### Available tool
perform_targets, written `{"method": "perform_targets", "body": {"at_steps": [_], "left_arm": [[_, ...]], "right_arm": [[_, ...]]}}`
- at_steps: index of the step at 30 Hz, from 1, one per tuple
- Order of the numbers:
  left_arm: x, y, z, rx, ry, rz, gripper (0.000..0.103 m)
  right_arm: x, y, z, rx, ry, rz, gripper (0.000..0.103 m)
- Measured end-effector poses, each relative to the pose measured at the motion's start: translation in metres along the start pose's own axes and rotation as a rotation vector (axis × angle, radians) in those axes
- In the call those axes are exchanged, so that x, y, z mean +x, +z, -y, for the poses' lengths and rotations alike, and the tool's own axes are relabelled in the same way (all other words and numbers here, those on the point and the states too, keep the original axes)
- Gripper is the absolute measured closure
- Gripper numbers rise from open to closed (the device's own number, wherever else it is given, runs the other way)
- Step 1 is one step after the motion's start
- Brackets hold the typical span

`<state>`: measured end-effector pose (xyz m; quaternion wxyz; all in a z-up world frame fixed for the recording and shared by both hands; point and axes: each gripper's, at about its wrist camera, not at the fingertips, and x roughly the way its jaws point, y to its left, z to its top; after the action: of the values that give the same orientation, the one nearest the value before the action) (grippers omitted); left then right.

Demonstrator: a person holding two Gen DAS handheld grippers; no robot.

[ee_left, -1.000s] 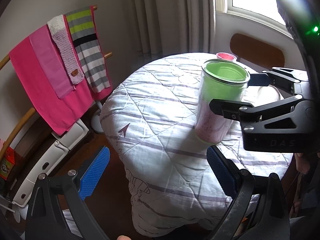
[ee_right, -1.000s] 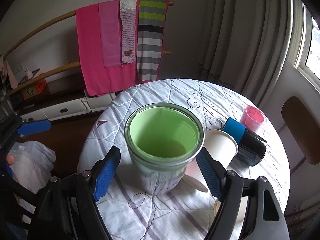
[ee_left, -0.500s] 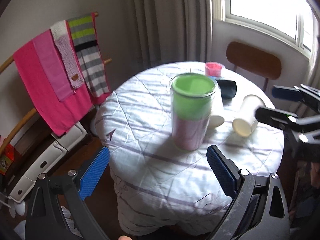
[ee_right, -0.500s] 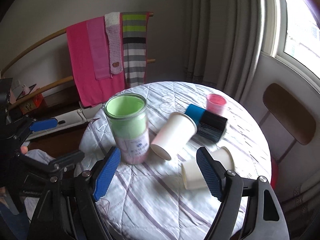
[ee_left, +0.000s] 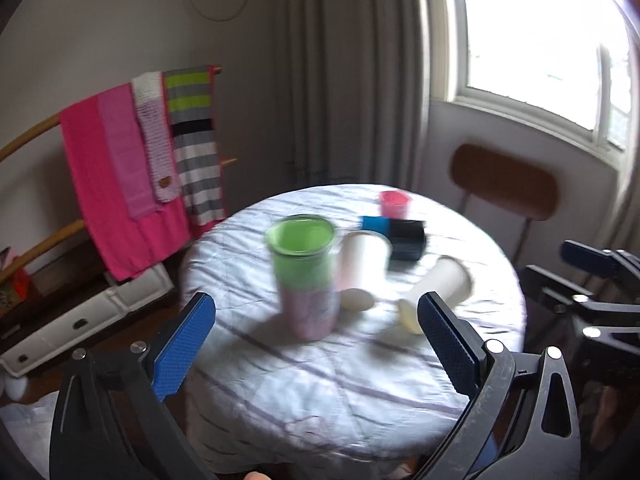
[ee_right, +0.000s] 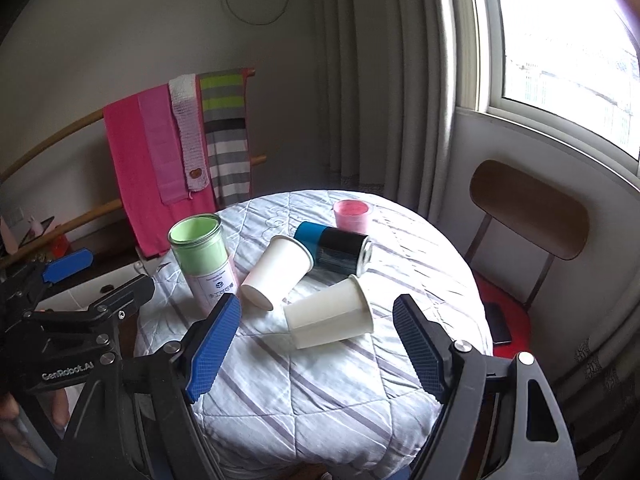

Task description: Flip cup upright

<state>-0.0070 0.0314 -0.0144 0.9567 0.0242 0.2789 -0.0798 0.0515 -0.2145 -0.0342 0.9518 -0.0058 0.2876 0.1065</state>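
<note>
A green-lined glass cup (ee_right: 204,258) stands upright on the round cloth-covered table (ee_right: 320,392); it also shows in the left wrist view (ee_left: 306,276). Two white paper cups (ee_right: 276,272) (ee_right: 330,314) lie on their sides beside it, as does a blue and black cup (ee_right: 334,250). A small pink cup (ee_right: 352,213) stands at the back. My right gripper (ee_right: 316,344) is open and empty, held back from the table's front. My left gripper (ee_left: 316,344) is open and empty, also back from the table.
A wooden chair (ee_right: 528,216) with a red seat and a phone (ee_right: 498,322) stands right of the table. A rack with pink and striped towels (ee_right: 176,152) stands at the back left. Curtains and a window are behind.
Both grippers have pulled back and up from the table. The right gripper, which had its fingers around the green cup, is now well clear of it; the cup stands alone.
</note>
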Motion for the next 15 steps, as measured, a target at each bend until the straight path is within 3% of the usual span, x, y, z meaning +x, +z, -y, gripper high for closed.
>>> {"method": "perform_targets", "body": {"at_steps": [10,15], "left_arm": [[-0.014,-0.002,0.023,0.002,-0.036,0.019,0.0],[-0.024,0.0,0.033,0.017,-0.016,0.014,0.0]], "right_arm": [[-0.023,-0.005,0.011,0.04,-0.025,0.06,0.022],[-0.038,-0.005,0.013,0.028,-0.042,0.076,0.022]]}}
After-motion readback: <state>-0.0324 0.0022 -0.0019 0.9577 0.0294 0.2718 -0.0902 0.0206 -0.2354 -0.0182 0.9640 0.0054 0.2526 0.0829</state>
